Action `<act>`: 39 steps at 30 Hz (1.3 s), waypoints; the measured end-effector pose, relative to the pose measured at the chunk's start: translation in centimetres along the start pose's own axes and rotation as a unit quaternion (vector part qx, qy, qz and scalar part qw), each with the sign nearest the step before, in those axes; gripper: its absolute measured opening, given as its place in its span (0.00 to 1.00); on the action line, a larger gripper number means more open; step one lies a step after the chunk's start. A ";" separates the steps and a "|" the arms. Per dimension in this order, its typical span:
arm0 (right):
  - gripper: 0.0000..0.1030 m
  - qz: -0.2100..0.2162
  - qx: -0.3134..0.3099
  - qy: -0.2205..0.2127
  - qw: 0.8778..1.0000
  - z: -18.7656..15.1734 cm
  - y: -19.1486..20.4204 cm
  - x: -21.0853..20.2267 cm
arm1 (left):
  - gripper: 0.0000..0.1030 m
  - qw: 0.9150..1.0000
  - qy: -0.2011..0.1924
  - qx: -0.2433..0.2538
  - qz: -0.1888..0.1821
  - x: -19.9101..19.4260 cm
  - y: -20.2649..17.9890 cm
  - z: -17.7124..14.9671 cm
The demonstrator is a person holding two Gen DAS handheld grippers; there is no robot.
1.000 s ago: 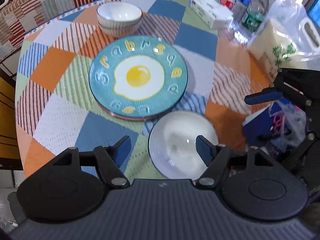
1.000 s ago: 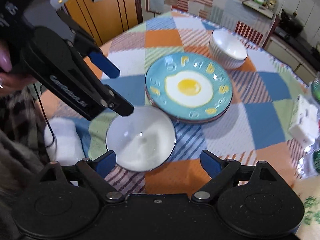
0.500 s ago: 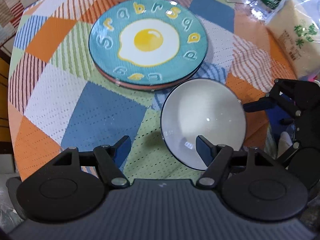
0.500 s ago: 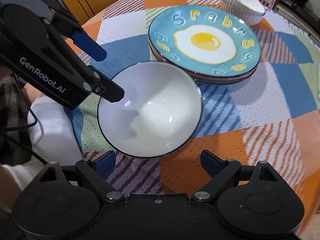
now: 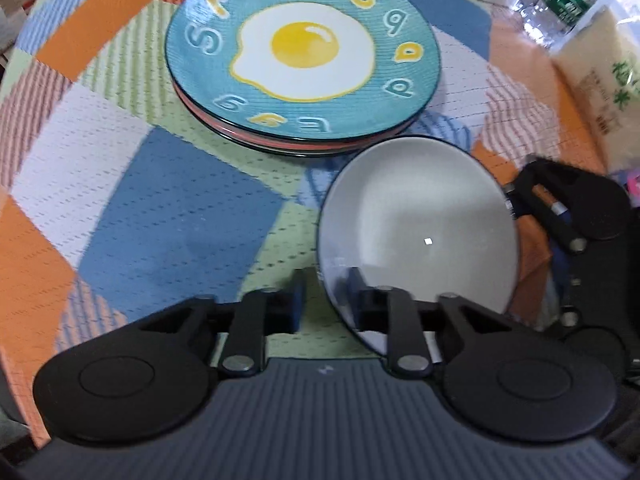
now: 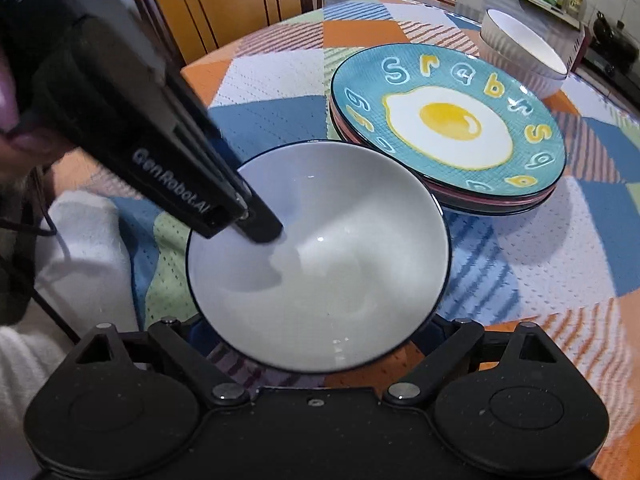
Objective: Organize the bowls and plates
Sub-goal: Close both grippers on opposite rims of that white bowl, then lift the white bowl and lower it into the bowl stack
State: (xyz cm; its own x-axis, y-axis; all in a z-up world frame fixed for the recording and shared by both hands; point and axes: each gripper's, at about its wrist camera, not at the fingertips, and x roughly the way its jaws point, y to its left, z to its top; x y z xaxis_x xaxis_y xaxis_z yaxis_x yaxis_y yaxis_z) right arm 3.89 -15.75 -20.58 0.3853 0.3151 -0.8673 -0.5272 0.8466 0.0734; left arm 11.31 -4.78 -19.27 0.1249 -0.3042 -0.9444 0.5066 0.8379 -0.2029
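At the table's near edge, the white bowl sits just beside the plate stack, with more bowls beyond it toward the far edge. The left hand-held gripper is nearly closed on the bowl's near rim, one finger inside. The right hand-held gripper straddles the bowl's opposite side, jaws wide; contact is hard to judge.

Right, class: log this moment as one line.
left gripper: shut on white bowl rim | right gripper: open under bowl | egg plate stack: untouched
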 end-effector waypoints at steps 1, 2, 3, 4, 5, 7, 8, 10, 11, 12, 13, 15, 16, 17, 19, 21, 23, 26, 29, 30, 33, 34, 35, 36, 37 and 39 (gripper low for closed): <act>0.93 0.007 0.008 -0.004 1.000 -0.1 -0.2 0.2 | 0.11 1.000 -0.001 -0.001 -0.001 0.0 -0.1 0.0; 0.93 0.011 0.012 -0.010 1.000 -0.3 -0.3 0.2 | 0.11 1.000 -0.005 -0.003 0.001 0.0 -0.1 -0.1; 0.93 0.012 0.013 -0.014 1.000 -0.4 -0.4 0.1 | 0.11 1.000 -0.007 -0.002 0.000 0.0 -0.1 -0.2; 0.93 0.013 0.014 -0.016 1.000 -0.5 -0.5 0.0 | 0.11 1.000 -0.008 -0.002 0.000 0.0 -0.2 -0.3; 0.93 0.015 0.015 -0.017 1.000 -0.6 -0.4 -0.1 | 0.12 1.000 -0.008 -0.003 0.001 -0.1 -0.4 -0.4; 0.93 0.019 0.013 -0.013 1.000 -0.5 -0.4 -0.2 | 0.12 1.000 -0.004 0.000 0.012 -0.2 -1.0 -0.6; 0.93 0.018 0.011 -0.010 1.000 -0.4 -0.4 -0.2 | 0.12 1.000 -0.002 0.003 0.016 -0.3 -1.3 -0.6; 0.93 0.019 0.017 -0.004 1.000 -0.5 -0.4 -0.4 | 0.13 1.000 -0.001 0.008 0.019 -0.6 -1.8 -0.5; 0.93 0.021 0.024 -0.004 1.000 -0.5 -0.5 -0.7 | 0.13 1.000 -0.002 0.009 0.016 -0.8 -2.0 -0.4; 0.93 0.022 0.028 -0.004 0.999 -0.5 -0.6 -1.1 | 0.13 1.000 -0.002 0.010 0.013 -1.2 -2.2 -0.3; 0.93 0.022 0.031 -0.004 0.999 -0.5 -0.7 -1.5 | 0.13 1.000 -0.004 0.013 0.010 -1.5 -2.5 -0.3; 0.93 0.020 0.040 -0.005 0.999 -0.5 -0.9 -2.5 | 0.13 1.000 -0.006 0.018 0.007 -2.2 -3.2 0.1; 0.92 0.019 0.045 -0.004 0.999 -0.4 -1.0 -3.1 | 0.13 1.000 -0.004 0.021 0.006 -2.6 -3.7 0.4; 0.92 0.016 0.049 -0.001 0.999 -0.3 -1.2 -3.6 | 0.13 1.000 -0.005 0.026 0.004 -3.0 -4.2 0.8; 0.92 0.004 0.051 0.000 0.999 -0.2 -1.8 -4.8 | 0.13 0.999 -0.014 0.033 -0.004 -3.8 -5.1 1.6; 0.92 -0.006 0.058 -0.004 0.998 -0.1 -2.4 -6.3 | 0.13 0.999 -0.022 0.039 -0.012 -4.8 -6.0 2.4; 0.92 -0.016 0.066 -0.012 0.998 -0.1 -2.9 -7.9 | 0.13 0.998 -0.034 0.050 -0.017 -6.0 -6.8 3.1; 0.92 -0.029 0.079 -0.027 0.996 0.1 -3.5 -10.1 | 0.13 0.996 -0.051 0.067 -0.022 -7.5 -8.1 4.1; 0.92 -0.038 0.089 -0.040 0.995 0.3 -3.9 -12.0 | 0.13 0.994 -0.063 0.078 -0.030 -8.9 -8.9 5.0; 0.92 -0.043 0.088 -0.044 0.994 0.4 -3.9 -12.6 | 0.13 0.994 -0.067 0.079 -0.033 -9.3 -9.0 5.3; 0.92 -0.057 0.083 -0.057 0.993 1.0 -4.3 -13.7 | 0.13 0.992 -0.082 0.085 -0.034 -10.3 -9.4 6.0; 0.92 -0.058 0.084 -0.060 0.993 1.2 -4.4 -13.8 | 0.13 0.992 -0.089 0.087 -0.033 -10.6 -9.5 6.2; 0.92 -0.060 0.086 -0.064 0.992 1.4 -4.7 -14.0 | 0.13 0.991 -0.096 0.087 -0.034 -10.8 -9.5 6.4; 0.92 -0.062 0.087 -0.067 0.992 1.6 -4.9 -14.1 | 0.13 0.991 -0.102 0.084 -0.034 -11.0 -9.4 6.6; 0.92 -0.064 0.088 -0.072 0.991 1.8 -5.1 -14.2 | 0.13 0.990 -0.107 0.081 -0.035 -11.1 -9.3 7.0; 0.92 -0.067 0.088 -0.078 0.991 2.3 -5.4 -14.4 | 0.13 0.990 -0.113 0.073 -0.037 -11.3 -8.9 7.7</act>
State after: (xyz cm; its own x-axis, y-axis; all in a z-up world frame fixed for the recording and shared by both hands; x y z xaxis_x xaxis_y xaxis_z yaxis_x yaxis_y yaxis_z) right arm 2.97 -23.88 -7.40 0.5617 0.2457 -0.7900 -0.3289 0.9425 0.0592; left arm 11.97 -12.28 -4.81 0.2619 -0.4690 -0.8435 0.6367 0.7408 -0.2142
